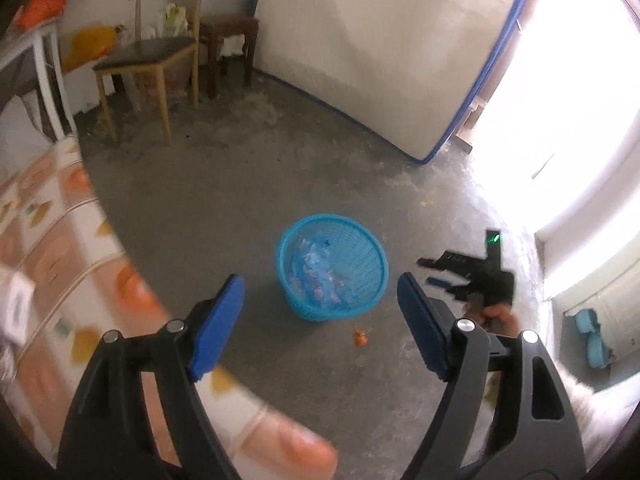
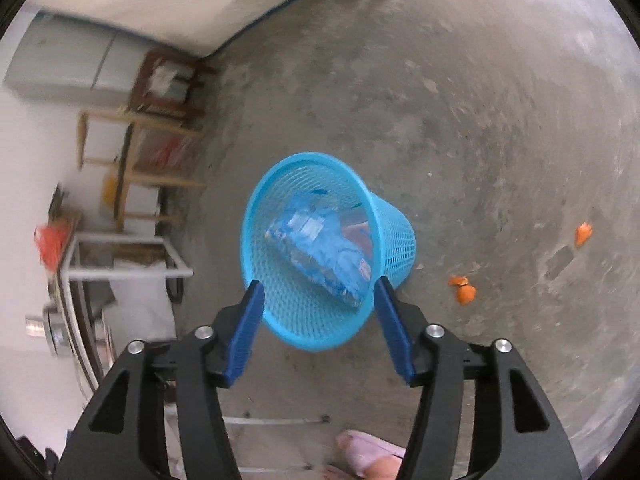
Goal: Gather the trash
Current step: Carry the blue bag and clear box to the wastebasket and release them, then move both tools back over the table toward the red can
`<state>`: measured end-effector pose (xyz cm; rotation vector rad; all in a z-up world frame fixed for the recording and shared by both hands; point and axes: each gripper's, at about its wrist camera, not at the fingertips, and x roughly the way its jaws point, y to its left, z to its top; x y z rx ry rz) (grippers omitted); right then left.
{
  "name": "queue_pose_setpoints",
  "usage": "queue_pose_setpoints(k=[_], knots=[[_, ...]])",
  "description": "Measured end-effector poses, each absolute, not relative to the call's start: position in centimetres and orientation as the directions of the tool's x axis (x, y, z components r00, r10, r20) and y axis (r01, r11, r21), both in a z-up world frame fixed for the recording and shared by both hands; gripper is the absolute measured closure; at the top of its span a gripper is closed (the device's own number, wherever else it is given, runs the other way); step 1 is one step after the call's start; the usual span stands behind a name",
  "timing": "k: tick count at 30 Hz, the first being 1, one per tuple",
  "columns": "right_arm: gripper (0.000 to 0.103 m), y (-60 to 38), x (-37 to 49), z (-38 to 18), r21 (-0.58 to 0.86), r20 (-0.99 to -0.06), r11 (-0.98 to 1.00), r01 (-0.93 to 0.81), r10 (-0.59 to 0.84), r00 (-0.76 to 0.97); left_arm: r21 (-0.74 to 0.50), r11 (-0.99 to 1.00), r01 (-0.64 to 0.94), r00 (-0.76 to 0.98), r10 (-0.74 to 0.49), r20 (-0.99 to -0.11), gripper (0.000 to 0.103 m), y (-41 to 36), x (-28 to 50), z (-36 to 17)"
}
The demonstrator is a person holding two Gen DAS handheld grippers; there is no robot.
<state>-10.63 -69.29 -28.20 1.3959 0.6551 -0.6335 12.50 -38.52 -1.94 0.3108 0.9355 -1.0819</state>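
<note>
Hovering over the floor, both grippers empty, jaws apart: left gripper (image 1: 320,328) wide, right gripper (image 2: 318,328) somewhat less. Basket (image 2: 280,184) sits straight ahead of the right one, blue wrappers (image 2: 320,252) already inside. Orange peel (image 2: 464,290) lies on the bare floor (image 2: 480,120), right of the basket, another scrap (image 2: 583,234) farther right. Right gripper looks nearer the peel.

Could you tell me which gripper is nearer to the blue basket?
Right. The right gripper hangs open just over the blue basket; the left gripper, also open, looks farther back.
</note>
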Motion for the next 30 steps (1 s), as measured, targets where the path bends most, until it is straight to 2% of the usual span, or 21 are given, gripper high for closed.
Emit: queue_pose_setpoints(k=[4,9,12,13,17,21,26,30], knots=[[0.038,-66.7,-11.3,-24.0,0.652,-0.741,0.214,0.727,-0.021,0.671,-0.164,0.488,0.857,0.204,-0.614,-0.762,0.026,-33.4,9.8,-1.8],[0.037,-63.1,-9.0,-17.8,0.612,-0.735,0.425,0.667,-0.005,0.678,-0.126,0.538,0.833,0.291,-0.621,-0.727,0.023,-27.3,7.9,-1.3],[0.035,-59.5,-5.3,-12.2,0.574,-0.699,0.608,0.549,0.013,0.715,-0.127,0.583,0.802,0.340,-0.621,-0.706,0.022,-23.7,7.8,-0.9],[0.031,-58.5,-4.4,-11.0,0.563,-0.688,0.647,0.514,0.023,0.725,-0.130,0.597,0.792,0.355,-0.623,-0.698,0.022,-22.4,7.7,-0.7],[0.026,-51.6,2.0,-5.4,0.486,-0.643,0.828,0.280,0.122,0.756,-0.129,0.647,0.751,0.412,-0.613,-0.674,0.022,-18.3,8.0,-0.3],[0.025,-44.9,9.0,-2.0,0.413,-0.644,0.906,0.090,0.221,0.732,-0.131,0.693,0.709,0.470,-0.603,-0.645,0.022,-14.5,8.0,0.1],[0.025,-37.5,17.2,0.6,0.385,-0.651,0.918,-0.091,0.340,0.679,-0.122,0.768,0.629,0.588,-0.572,-0.572,0.022,-8.5,9.4,3.3],[0.025,-32.7,24.3,0.5,0.342,-0.701,0.924,-0.170,0.372,0.609,-0.136,0.831,0.540,0.631,-0.506,-0.587,0.022,-3.5,12.8,5.5]])
